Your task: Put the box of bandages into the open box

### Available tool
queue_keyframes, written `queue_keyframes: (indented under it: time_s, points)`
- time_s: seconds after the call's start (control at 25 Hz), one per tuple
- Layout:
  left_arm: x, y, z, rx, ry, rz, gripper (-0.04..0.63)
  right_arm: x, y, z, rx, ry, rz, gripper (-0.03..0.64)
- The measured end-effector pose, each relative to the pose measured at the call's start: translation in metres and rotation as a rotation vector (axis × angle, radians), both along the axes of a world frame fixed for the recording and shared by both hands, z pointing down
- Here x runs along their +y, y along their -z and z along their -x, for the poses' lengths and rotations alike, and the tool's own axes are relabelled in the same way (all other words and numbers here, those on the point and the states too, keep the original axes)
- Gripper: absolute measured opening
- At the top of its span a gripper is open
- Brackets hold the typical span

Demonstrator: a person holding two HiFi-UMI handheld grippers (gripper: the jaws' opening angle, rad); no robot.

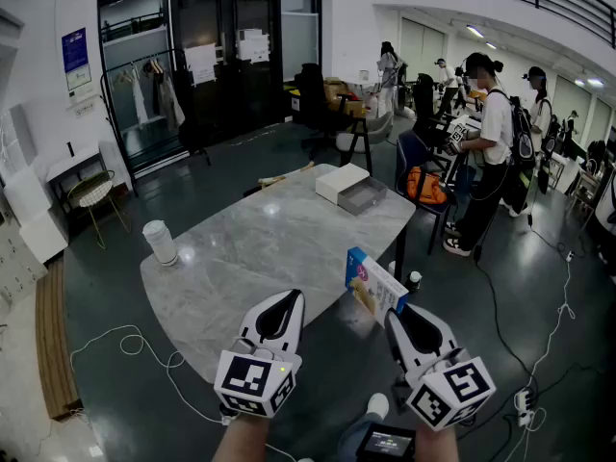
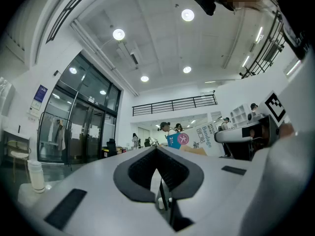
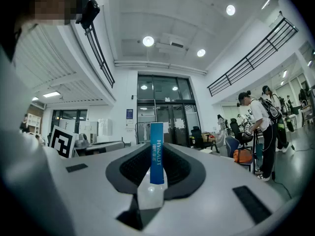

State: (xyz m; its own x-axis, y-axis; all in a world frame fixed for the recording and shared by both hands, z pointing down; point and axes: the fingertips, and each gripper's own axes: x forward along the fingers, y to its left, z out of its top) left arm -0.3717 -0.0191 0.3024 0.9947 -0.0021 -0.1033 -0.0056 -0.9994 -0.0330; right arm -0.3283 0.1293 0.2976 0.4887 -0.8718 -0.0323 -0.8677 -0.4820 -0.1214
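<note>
White cylindrical jar far left of the jaws on grey marble table, orange bag well beyond.

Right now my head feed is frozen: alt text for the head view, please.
The right tongs hold a blue-and-white bandage box by the near right edge of a grey marble table; the left tongs are empty beside them. The open box sits at the table's far end, next to a white box; a white container stands at the left edge.

White left tongs, right tongs, black-and-white marker cubes
</note>
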Motion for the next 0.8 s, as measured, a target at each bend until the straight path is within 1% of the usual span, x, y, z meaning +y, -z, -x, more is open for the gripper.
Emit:
queue_keyframes:
  time_s: [0.12,0.2,0.4,0.52,0.68,0.8]
  points:
    - [0.000,-0.003,-0.014,-0.004,-0.005,-0.002,0.011,-0.002,-0.002,-0.013,0.005,-0.004,0.004,0.087]
    - [-0.001,-0.002,-0.032,-0.007,-0.002,0.002,0.011,-0.002,-0.002,-0.030,0.004,-0.002,0.009,0.087]
    - [-0.001,0.000,-0.087,-0.020,0.008,0.014,0.011,-0.001,-0.002,-0.083,-0.035,0.030,-0.003,0.087]
    - [0.003,-0.004,-0.121,-0.033,0.012,0.020,0.011,0.001,-0.004,-0.114,-0.036,0.046,0.005,0.087]
    - [0.007,-0.006,-0.173,-0.044,0.030,0.028,0.011,0.003,-0.006,-0.167,-0.049,0.078,0.000,0.087]
    - [0.012,-0.003,-0.212,-0.043,0.052,0.014,0.011,0.002,-0.003,-0.210,-0.063,0.120,-0.014,0.087]
